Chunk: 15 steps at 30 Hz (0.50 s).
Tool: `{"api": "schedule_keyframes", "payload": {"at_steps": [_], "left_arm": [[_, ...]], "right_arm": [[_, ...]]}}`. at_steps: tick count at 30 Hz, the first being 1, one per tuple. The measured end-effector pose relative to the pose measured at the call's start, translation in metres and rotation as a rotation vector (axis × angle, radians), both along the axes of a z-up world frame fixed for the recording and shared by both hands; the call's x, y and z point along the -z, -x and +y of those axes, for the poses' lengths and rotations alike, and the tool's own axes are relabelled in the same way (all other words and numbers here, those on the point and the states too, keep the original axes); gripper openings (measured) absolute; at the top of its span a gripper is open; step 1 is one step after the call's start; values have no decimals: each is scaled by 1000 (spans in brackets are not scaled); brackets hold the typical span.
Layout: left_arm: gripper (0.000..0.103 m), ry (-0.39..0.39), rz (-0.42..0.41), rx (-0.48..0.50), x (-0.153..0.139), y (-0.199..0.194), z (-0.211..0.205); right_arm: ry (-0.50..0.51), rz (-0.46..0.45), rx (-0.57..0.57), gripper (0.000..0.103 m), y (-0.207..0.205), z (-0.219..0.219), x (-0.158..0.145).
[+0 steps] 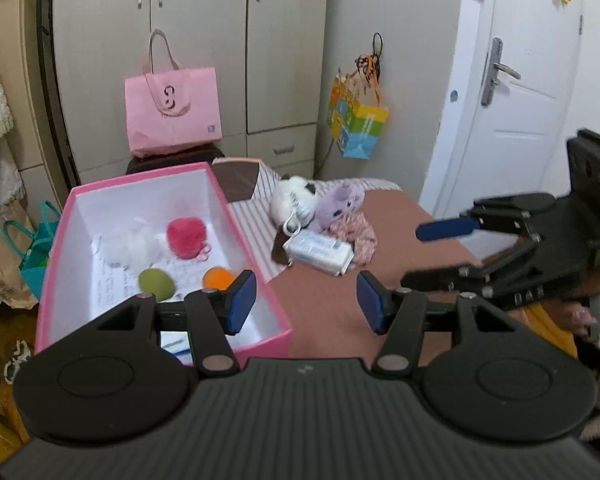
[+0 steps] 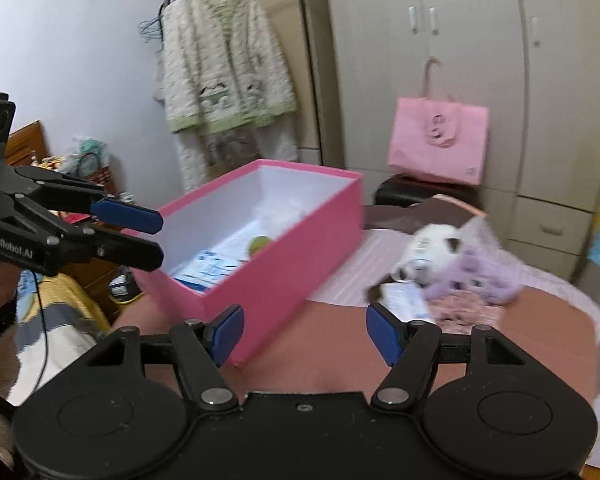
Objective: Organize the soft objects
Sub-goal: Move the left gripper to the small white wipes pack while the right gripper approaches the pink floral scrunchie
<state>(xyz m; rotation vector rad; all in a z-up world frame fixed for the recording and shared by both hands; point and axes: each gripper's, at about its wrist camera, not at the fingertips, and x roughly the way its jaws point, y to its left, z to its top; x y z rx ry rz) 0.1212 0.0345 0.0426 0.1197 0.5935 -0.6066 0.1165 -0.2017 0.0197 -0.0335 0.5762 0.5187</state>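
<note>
Both grippers empty right now. Left gripper (image 1: 306, 300) has its fingers apart with nothing between them, hanging over the near corner of the pink box (image 1: 260, 344). Right gripper (image 2: 304, 334) is also spread wide and bare, pointed at the bed just past the box's near corner.

Already in the box: white fluffy toy (image 1: 134, 242), red pompom (image 1: 186, 236), green ball (image 1: 156, 284), orange ball (image 1: 218, 278), lying on some printed paper.

Left to sort, in a heap on the bed (image 1: 332, 300) to the right of the box: white plush (image 1: 294, 200), purple plush (image 1: 340, 204) leaning against it, pink patterned cloth (image 1: 360, 232) under and beside them, and a white wrapped pack (image 1: 320, 250) in front, touching the cloth. A dark brown scrap sits under the pack; can't tell what it is, view's too soft there.

Handling, my read:
- Plushes: light, squashy, no breakage risk. Pinch deep across the body or head, not an ear or tag, or they'll swing and slip.
- Cloth: limp, will drape and drag neighbours along. Grab a bunched fold near the middle.
- Pack: probably tissues, light, film wrap looks slick. Squeeze across the short width, mid-length.

Plushes are pressed together, so taking the purple one first, from its free outer side, should avoid pulling the white one along.
</note>
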Motion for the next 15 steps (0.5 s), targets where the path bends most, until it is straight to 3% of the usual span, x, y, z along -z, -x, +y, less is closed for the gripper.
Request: {"api": "schedule_keyframes", "payload": {"at_steps": [6, 10, 15], "left_arm": [[55, 53, 7, 44, 12, -8, -52], [56, 69, 29, 12, 25, -25, -80], [56, 102, 79, -95, 49, -54, -99]], "right_arm": [[-50, -12, 52, 73, -23, -29, 38], [17, -66, 67, 73, -37, -39, 52], [107, -78, 50, 73, -53, -47, 65]]}}
